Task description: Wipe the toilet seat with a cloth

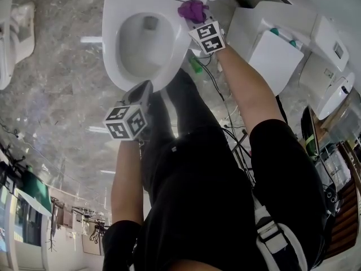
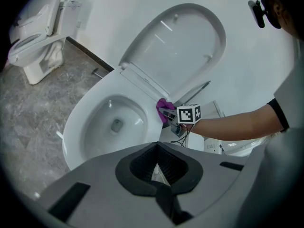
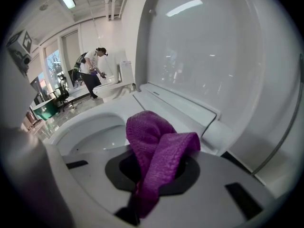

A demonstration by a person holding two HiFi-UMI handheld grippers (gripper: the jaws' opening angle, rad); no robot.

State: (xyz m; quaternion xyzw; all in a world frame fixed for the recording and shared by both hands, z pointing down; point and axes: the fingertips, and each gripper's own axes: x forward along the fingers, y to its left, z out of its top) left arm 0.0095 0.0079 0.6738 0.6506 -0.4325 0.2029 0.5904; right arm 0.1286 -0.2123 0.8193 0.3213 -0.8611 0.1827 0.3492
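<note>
- The right gripper (image 1: 196, 18) clamps the purple cloth (image 1: 191, 8), which bulges out past its fingers at the toilet seat's (image 1: 110, 55) rear corner.
- The left gripper (image 1: 145, 90), jaws closed on nothing, hovers by the seat's front edge.

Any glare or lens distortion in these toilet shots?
Right gripper view: fisheye bending, dark corners, a light streak reflected on the raised lid. Left gripper view: same round vignette, glare on the lid. Head view: glossy floor mirrors ceiling lights.
</note>
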